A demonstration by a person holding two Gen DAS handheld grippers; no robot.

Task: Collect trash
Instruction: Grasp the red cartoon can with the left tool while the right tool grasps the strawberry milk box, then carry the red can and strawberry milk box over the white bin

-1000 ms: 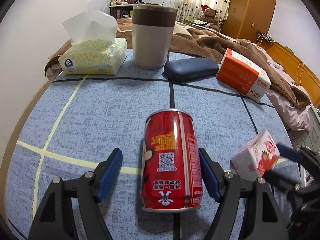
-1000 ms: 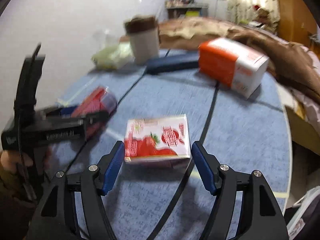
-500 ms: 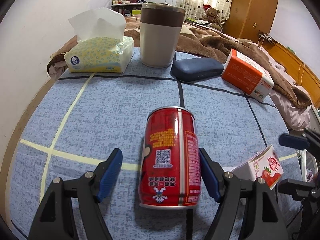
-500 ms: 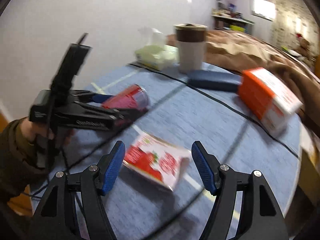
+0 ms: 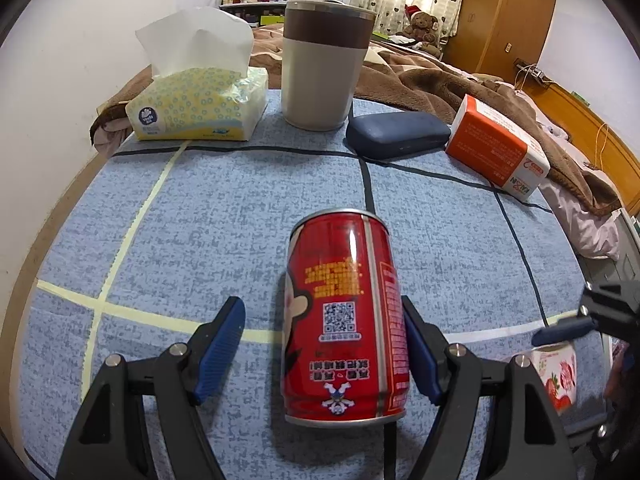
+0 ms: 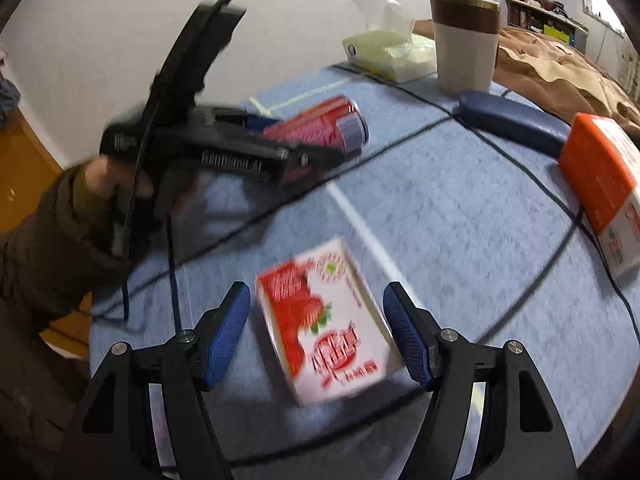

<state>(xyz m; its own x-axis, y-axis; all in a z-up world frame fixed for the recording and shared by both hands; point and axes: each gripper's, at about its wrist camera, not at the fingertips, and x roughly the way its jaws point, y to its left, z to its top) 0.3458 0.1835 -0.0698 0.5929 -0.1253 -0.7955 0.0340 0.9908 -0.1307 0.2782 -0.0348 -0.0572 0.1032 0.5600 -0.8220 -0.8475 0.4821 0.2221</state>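
A red drink can (image 5: 344, 316) lies on its side on the blue tablecloth (image 5: 224, 216). My left gripper (image 5: 326, 344) is open around it; the right pad touches the can's side and the left pad stands clear. A white and red strawberry milk carton (image 6: 324, 324) lies flat near the table's front right edge. My right gripper (image 6: 320, 334) is open with the carton between its fingers, both pads apart from it. The can (image 6: 320, 128) and left gripper also show in the right wrist view. The carton (image 5: 556, 376) shows at the right edge of the left wrist view.
At the back of the table stand a tissue pack (image 5: 200, 108), a beige and brown bin (image 5: 322, 64), a dark blue glasses case (image 5: 396, 134) and an orange and white box (image 5: 500, 152). A bed with a brown blanket (image 5: 460, 80) lies beyond. The table edge is close on the right.
The right gripper has swung round and closed in on the carton, which now points lengthwise between its fingers. The left gripper has stayed around the can.
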